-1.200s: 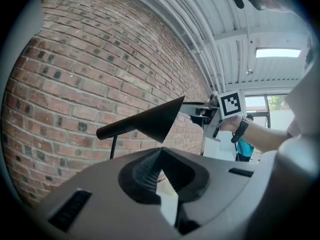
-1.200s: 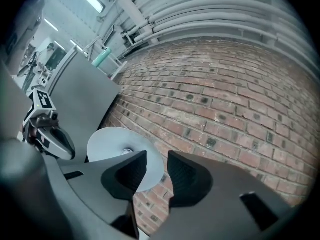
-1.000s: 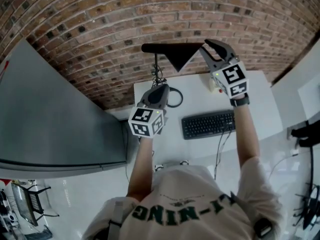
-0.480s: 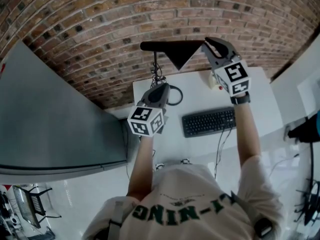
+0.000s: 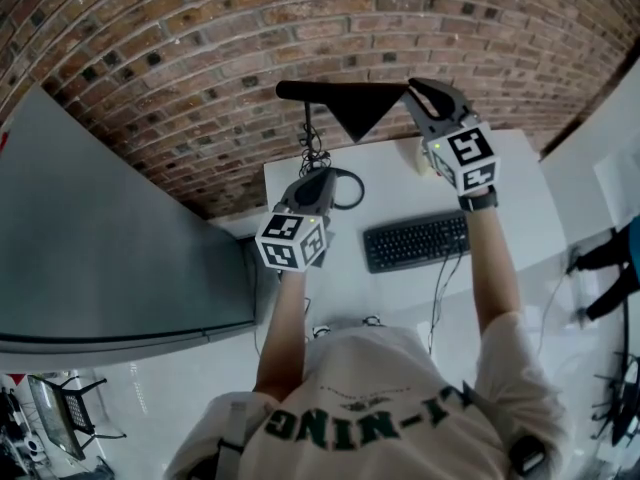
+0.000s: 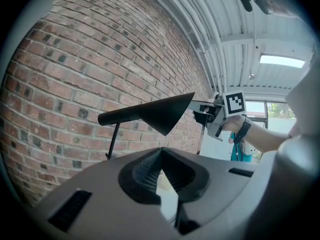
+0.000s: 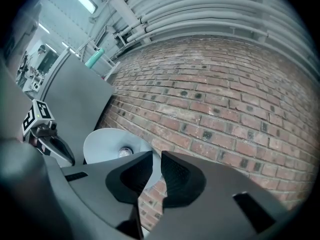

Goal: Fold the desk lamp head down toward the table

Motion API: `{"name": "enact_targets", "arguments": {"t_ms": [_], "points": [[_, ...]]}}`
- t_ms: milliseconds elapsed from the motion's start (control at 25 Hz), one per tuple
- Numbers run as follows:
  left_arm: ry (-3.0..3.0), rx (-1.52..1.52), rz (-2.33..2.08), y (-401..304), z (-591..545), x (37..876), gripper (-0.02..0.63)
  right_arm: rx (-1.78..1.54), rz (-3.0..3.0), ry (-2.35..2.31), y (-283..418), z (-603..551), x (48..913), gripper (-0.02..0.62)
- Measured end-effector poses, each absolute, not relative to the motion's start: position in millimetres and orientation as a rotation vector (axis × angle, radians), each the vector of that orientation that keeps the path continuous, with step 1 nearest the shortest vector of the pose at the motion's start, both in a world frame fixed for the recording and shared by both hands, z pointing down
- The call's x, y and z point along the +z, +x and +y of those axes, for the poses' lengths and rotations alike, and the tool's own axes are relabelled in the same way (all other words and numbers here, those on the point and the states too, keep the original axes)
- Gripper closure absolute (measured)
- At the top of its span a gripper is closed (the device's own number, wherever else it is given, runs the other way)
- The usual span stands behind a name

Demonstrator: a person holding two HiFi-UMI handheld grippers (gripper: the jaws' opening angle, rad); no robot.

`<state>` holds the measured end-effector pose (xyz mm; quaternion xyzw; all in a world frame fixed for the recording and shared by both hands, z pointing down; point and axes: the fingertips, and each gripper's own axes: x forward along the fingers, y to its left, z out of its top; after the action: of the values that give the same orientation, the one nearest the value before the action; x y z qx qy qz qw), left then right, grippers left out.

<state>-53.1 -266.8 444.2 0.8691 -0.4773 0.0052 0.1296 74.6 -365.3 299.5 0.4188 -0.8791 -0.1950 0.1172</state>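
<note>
Right gripper view: right gripper jaws have just been closing, now pinching the rim of the desk lamp head. Head view: desk lamp head raised well above the counter, by the brick wall. Left gripper tips pressed together, empty, low beside the lamp stem.
</note>
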Motion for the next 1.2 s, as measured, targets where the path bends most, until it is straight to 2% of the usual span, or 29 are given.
{"name": "enact_targets", "arguments": {"t_ms": [1200], "points": [[2.549, 0.096, -1.416, -44, -261, 454, 0.606, -0.463, -2.613, 1.264, 91, -357, 339, 0.546]]}}
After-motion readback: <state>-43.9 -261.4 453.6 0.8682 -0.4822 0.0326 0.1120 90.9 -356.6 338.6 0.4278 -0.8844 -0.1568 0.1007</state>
